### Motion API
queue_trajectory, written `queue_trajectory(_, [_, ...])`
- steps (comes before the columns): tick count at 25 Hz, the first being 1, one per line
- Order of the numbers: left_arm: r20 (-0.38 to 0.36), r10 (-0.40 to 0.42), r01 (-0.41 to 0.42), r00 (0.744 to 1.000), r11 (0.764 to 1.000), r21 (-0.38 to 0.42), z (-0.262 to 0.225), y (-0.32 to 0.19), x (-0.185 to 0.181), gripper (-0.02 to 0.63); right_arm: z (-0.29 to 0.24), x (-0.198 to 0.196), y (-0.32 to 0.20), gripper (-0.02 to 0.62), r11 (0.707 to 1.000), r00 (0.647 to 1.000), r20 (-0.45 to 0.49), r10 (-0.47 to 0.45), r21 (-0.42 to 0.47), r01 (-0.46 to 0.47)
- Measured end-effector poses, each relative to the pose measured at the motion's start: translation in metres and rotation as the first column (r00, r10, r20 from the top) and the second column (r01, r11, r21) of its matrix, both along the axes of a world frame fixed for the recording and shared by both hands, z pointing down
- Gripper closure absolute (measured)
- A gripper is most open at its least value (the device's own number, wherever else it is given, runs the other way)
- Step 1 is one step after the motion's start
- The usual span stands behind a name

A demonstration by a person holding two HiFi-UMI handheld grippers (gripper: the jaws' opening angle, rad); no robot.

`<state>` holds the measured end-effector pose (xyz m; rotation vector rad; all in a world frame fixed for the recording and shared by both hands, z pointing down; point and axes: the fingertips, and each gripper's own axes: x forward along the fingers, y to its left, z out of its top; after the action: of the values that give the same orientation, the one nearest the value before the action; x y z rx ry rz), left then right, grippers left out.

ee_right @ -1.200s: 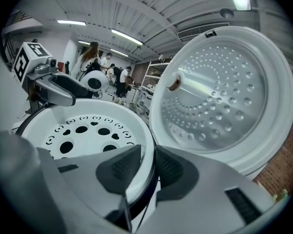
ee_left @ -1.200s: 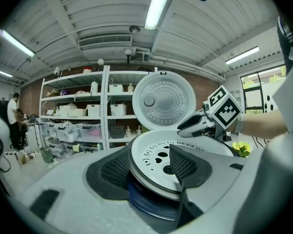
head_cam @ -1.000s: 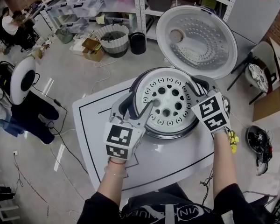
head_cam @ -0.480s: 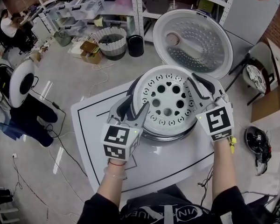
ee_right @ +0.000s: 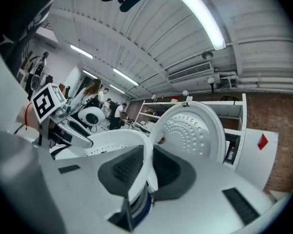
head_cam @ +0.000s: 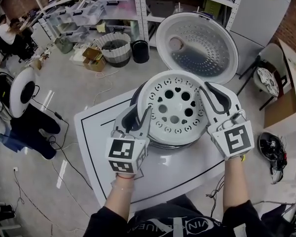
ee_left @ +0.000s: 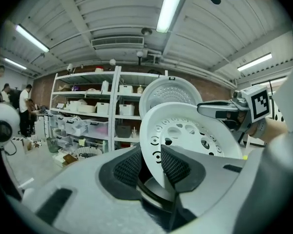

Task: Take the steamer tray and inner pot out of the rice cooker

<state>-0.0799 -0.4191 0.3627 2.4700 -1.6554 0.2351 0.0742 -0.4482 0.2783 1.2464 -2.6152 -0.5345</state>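
The white steamer tray (head_cam: 175,102), full of round holes, is raised above the open rice cooker (head_cam: 136,100) and tilts up at its right side. My right gripper (head_cam: 211,89) is shut on its right rim, both pads (ee_right: 124,169) pinching the thin white edge (ee_right: 147,155), and its jaws are still closing a little. My left gripper (head_cam: 138,115) straddles the left rim. Its jaws are closing with the tray (ee_left: 195,135) between the pads (ee_left: 173,165), one pad against it, the other just beside it. The inner pot is hidden under the tray.
The cooker's lid (head_cam: 197,41) stands open behind the tray. The cooker sits on a white table (head_cam: 98,147) with black lines. Shelving (head_cam: 113,9), a ribbed basket (head_cam: 114,46), a black bin (head_cam: 139,51) and a chair (head_cam: 266,78) stand beyond it.
My right gripper has risen with the tray's right rim, so the tray has come up out of the cooker and tilted. The left jaws have narrowed round the left rim.
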Motion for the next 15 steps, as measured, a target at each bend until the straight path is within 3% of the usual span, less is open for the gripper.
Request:
queue_trajectory(4, [-0.021,-0.023,0.024,1.000,0.999,0.029,-0.011,0.001,0.001,0.503,0.002,0.013,0.004,0.540,0.991,0.992,0.115,0.043,-0.129,-0.028])
queue_trajectory(9, [-0.035,-0.020,0.023,0.999,0.996,0.081,-0.022,0.008,-0.002,0.516,0.009,0.021,0.015,0.547,0.975,0.973,0.221,0.073,-0.221,-0.023])
queue_trajectory(12, [-0.087,-0.022,0.032,0.996,0.994,0.109,-0.030,0.012,-0.004,0.535,0.008,0.022,0.019,0.551,0.973,0.966,0.250,0.069,-0.232,-0.010])
queue_trajectory(15, [-0.089,-0.023,0.033,0.996,0.993,0.117,-0.037,0.015,-0.004,0.537,0.000,0.022,0.023,0.552,0.977,0.962,0.263,0.073,-0.215,-0.015])
